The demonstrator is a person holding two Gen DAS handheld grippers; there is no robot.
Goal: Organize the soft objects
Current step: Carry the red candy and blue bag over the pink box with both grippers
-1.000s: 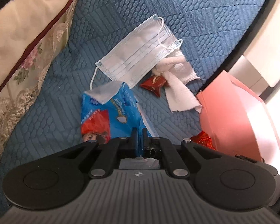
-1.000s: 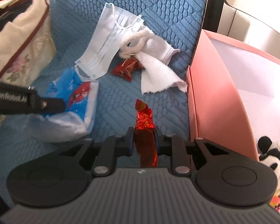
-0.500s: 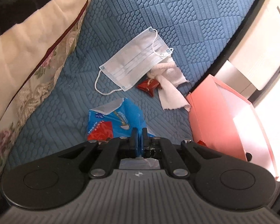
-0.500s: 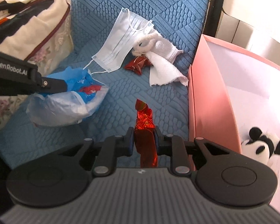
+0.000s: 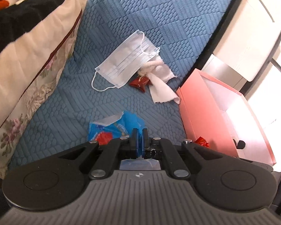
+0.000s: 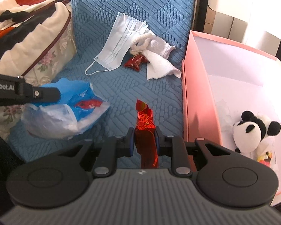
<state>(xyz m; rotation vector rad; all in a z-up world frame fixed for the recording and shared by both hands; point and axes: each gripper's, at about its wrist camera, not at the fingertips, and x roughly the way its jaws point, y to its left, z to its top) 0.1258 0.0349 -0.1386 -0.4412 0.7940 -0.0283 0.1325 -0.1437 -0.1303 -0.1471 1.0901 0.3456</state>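
My left gripper (image 5: 140,134) is shut on a blue and red plastic wrapper (image 5: 110,129), which hangs lifted off the blue quilted cushion (image 5: 121,28). The right wrist view shows the same wrapper (image 6: 75,110) dangling from the left gripper's fingers (image 6: 45,93). My right gripper (image 6: 144,137) is shut on a shiny red foil wrapper (image 6: 145,123), just left of the pink box (image 6: 196,97). A pale blue face mask (image 6: 118,45), a second red wrapper (image 6: 134,61) and a white cloth (image 6: 159,56) lie farther back on the cushion.
A panda plush (image 6: 254,131) sits inside the pink box (image 5: 200,116), which stands at the cushion's right edge. A floral pillow (image 6: 37,43) under a striped blanket (image 6: 18,9) fills the left side. White furniture (image 5: 252,37) stands beyond the box.
Both grippers have risen with their wrappers still held, so the cushion items look smaller and farther. The blue wrapper has come off the cushion. The panda in the box came into fuller view.
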